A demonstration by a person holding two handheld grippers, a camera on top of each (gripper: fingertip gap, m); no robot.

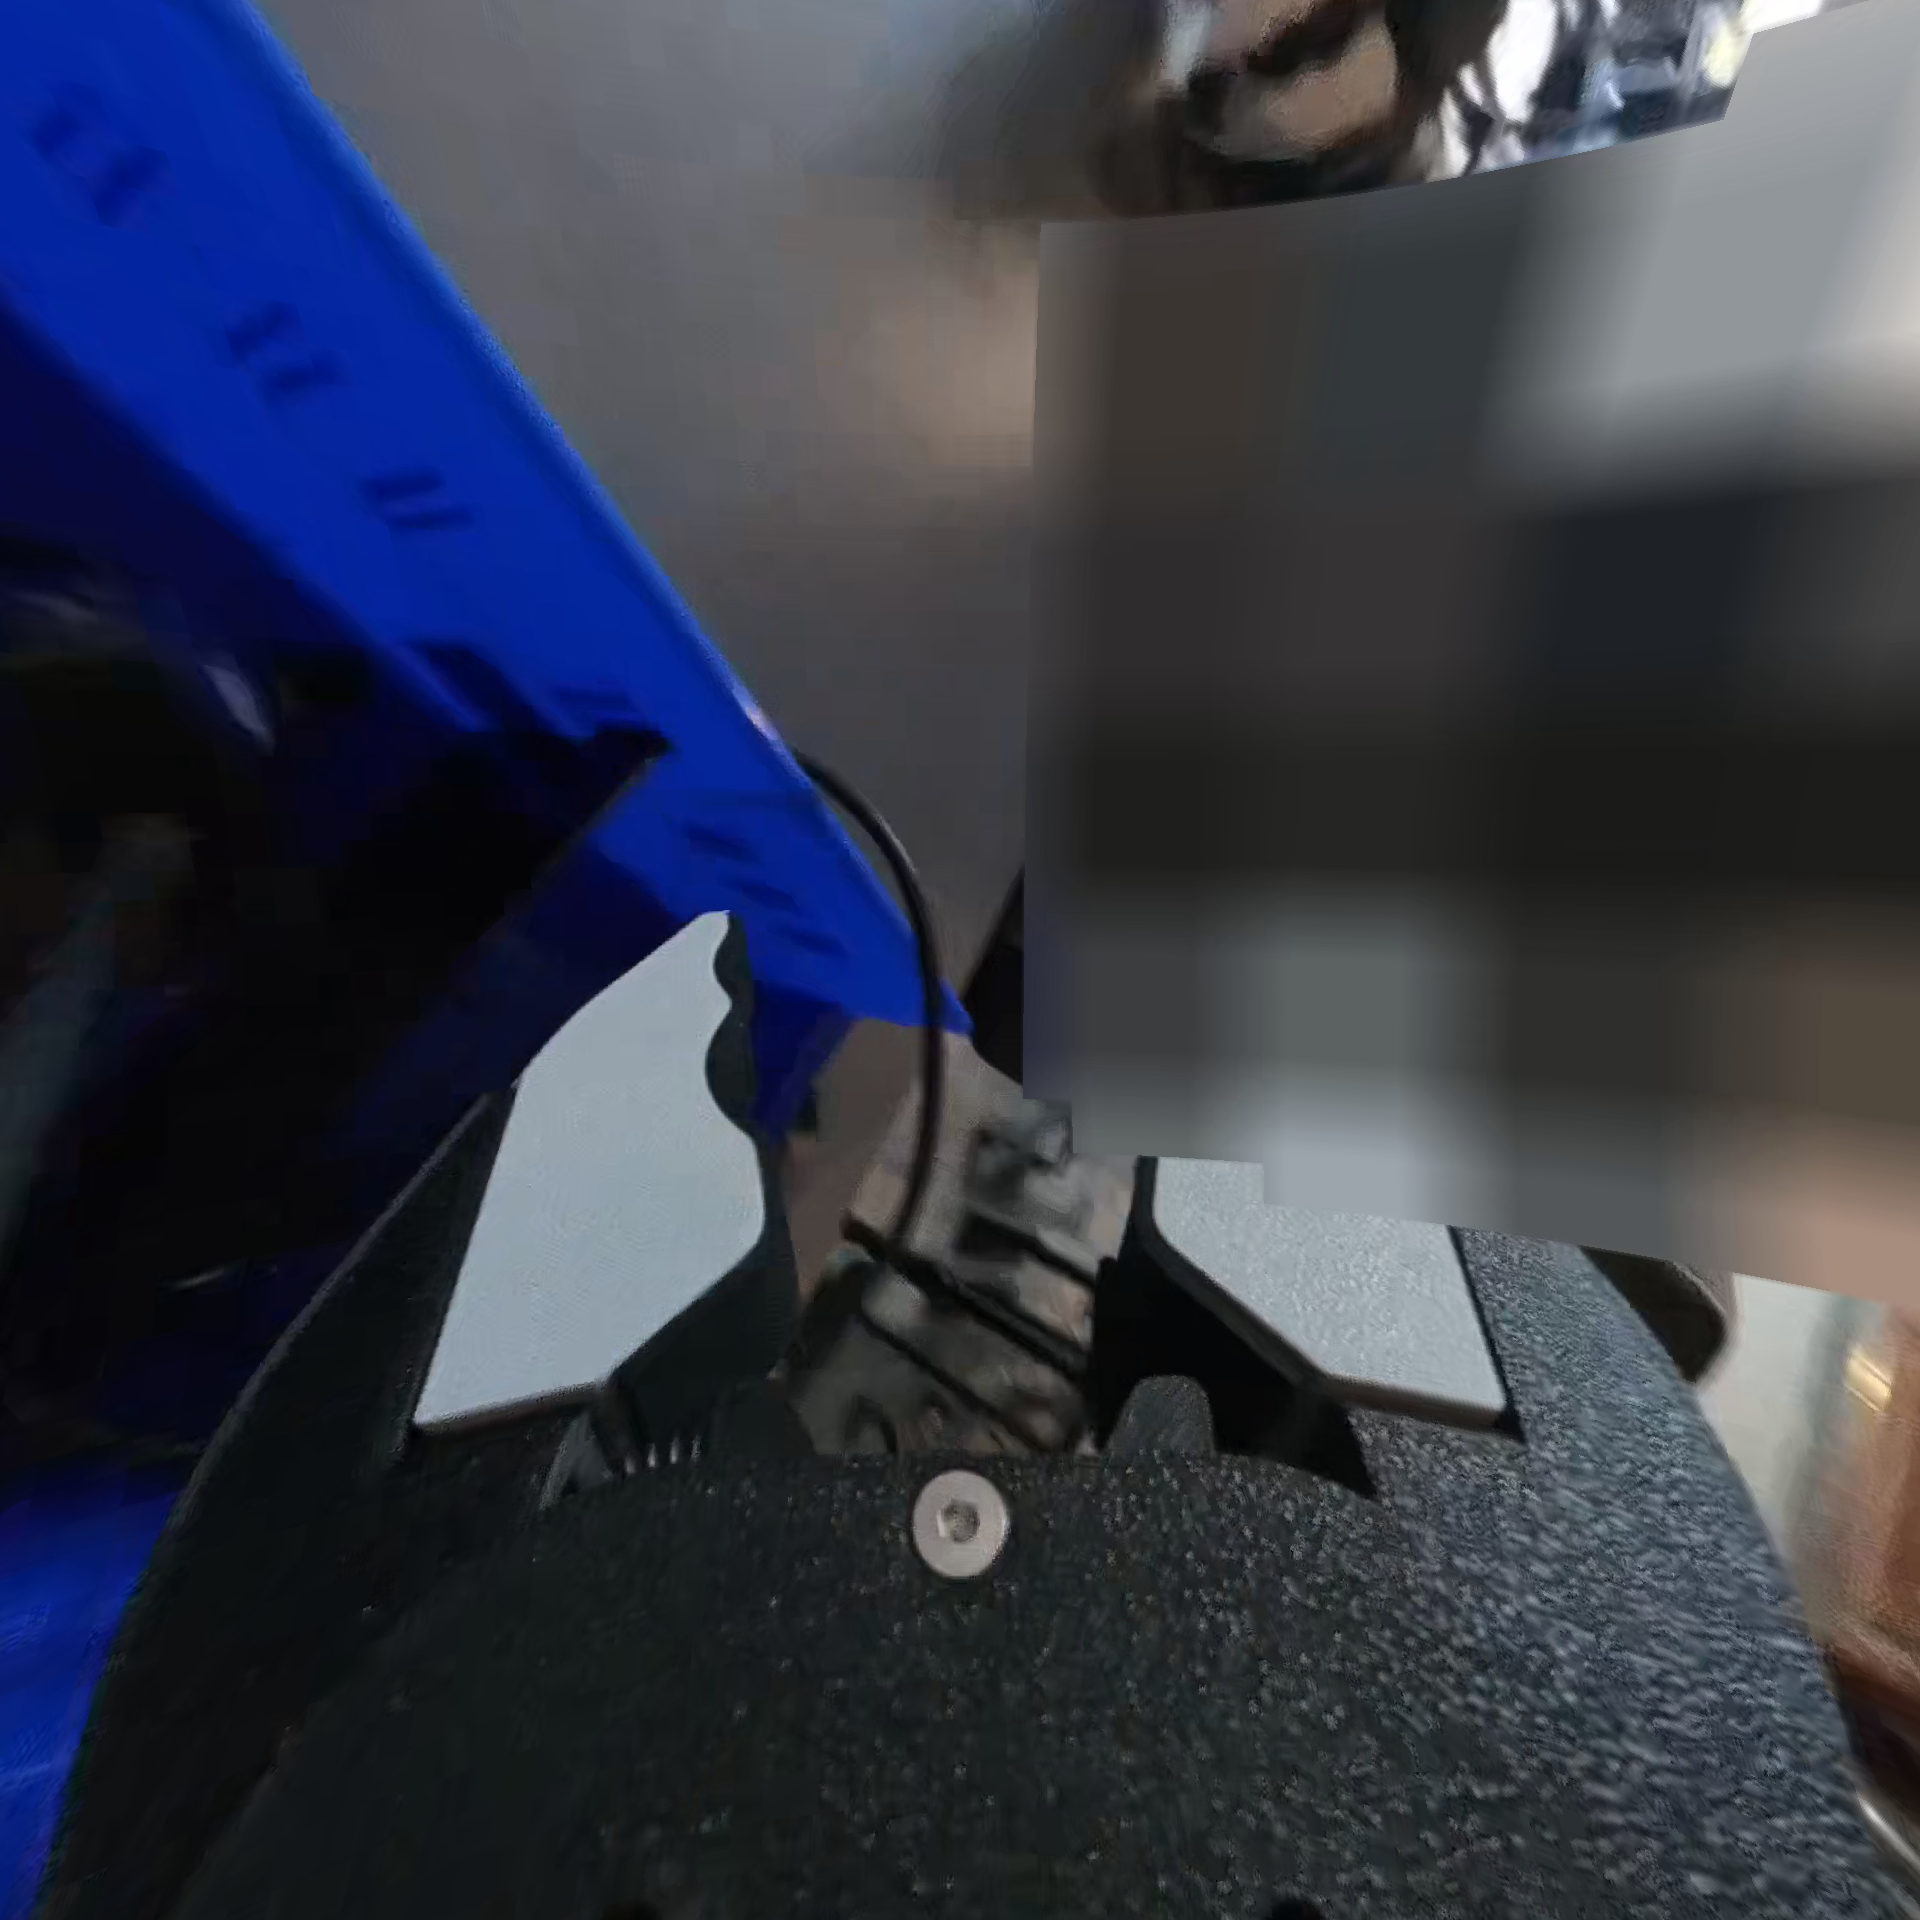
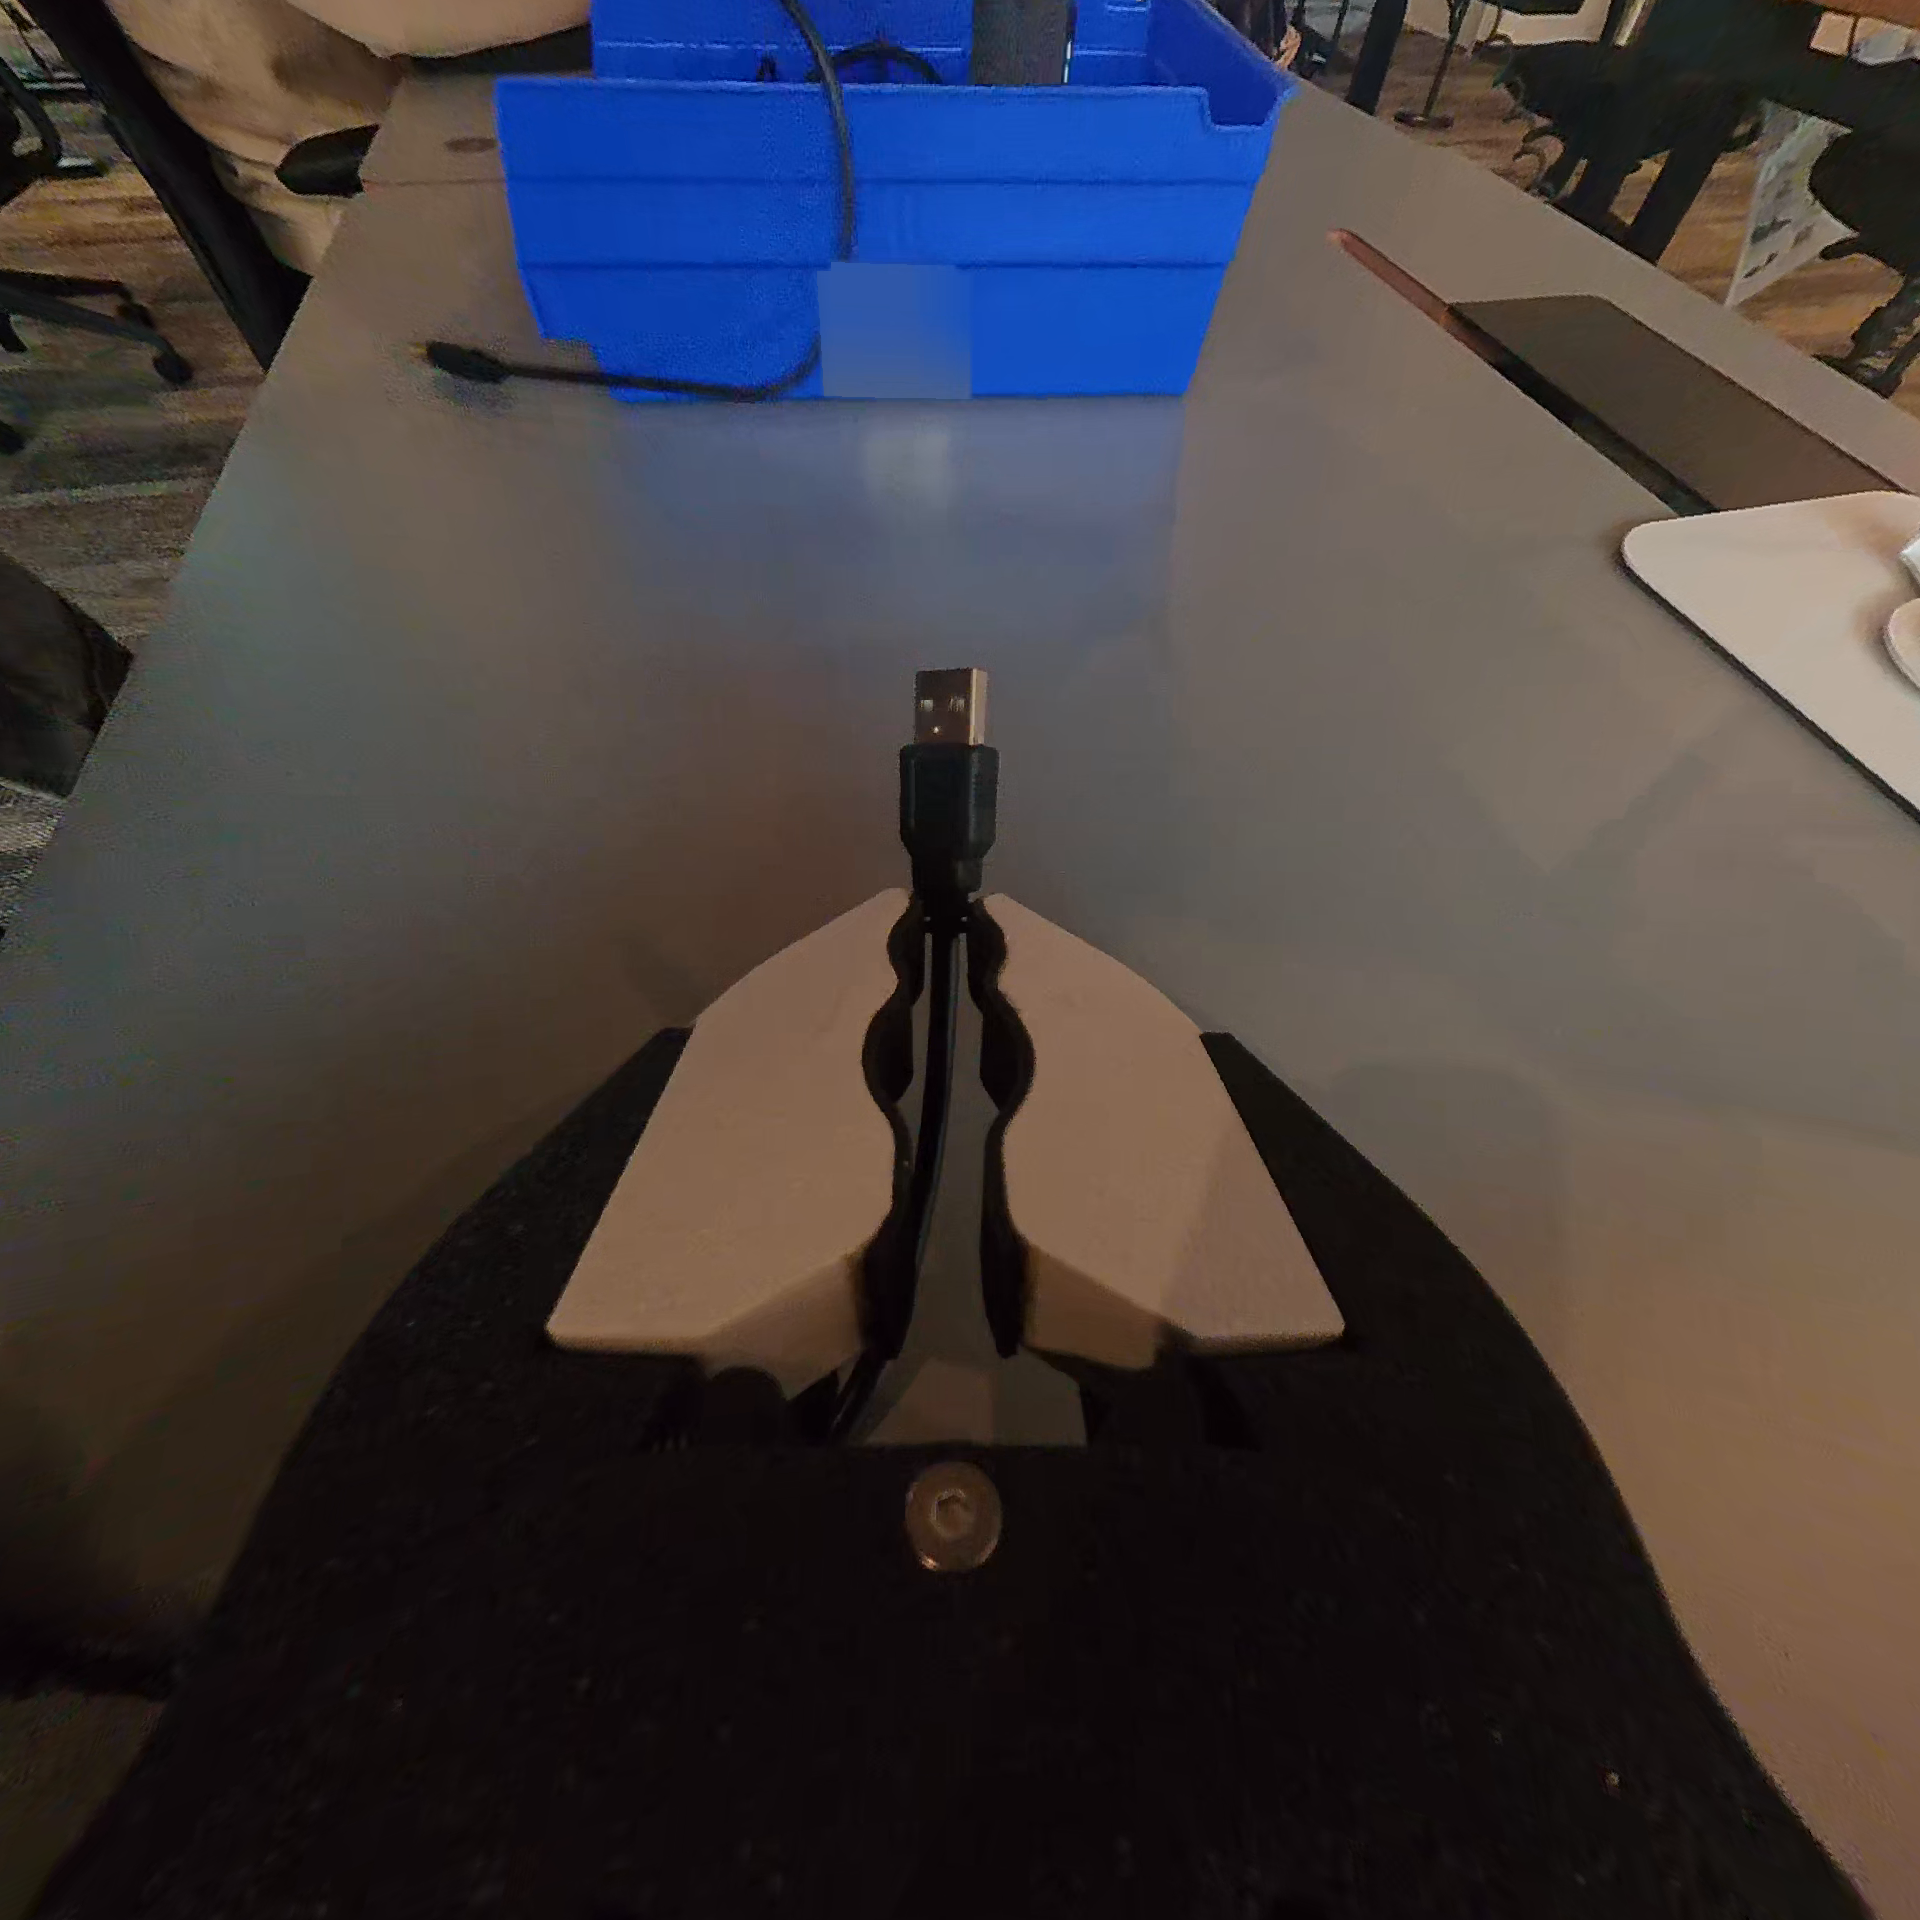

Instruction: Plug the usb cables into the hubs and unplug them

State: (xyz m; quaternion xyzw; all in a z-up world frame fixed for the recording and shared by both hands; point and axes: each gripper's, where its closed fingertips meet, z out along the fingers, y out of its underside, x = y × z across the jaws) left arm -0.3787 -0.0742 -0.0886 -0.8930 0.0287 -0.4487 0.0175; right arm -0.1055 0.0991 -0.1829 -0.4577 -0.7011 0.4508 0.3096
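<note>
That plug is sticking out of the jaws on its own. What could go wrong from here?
The right gripper pinches the USB cable behind the plug, so the plug could tilt or slip when pushed into a port. The left wrist view is blurred, close against the blue bin, with a thin black wire near its jaws: a snag seems possible.

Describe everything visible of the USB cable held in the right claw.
The USB cable is black, ending in a silver metal plug on a black moulded housing. The right claw is shut on it just behind the housing, so the plug juts forward past the fingertips, roughly level above the grey table and aimed toward the blue bin. Its thin cord runs back between the pale fingers and out of sight.
</note>
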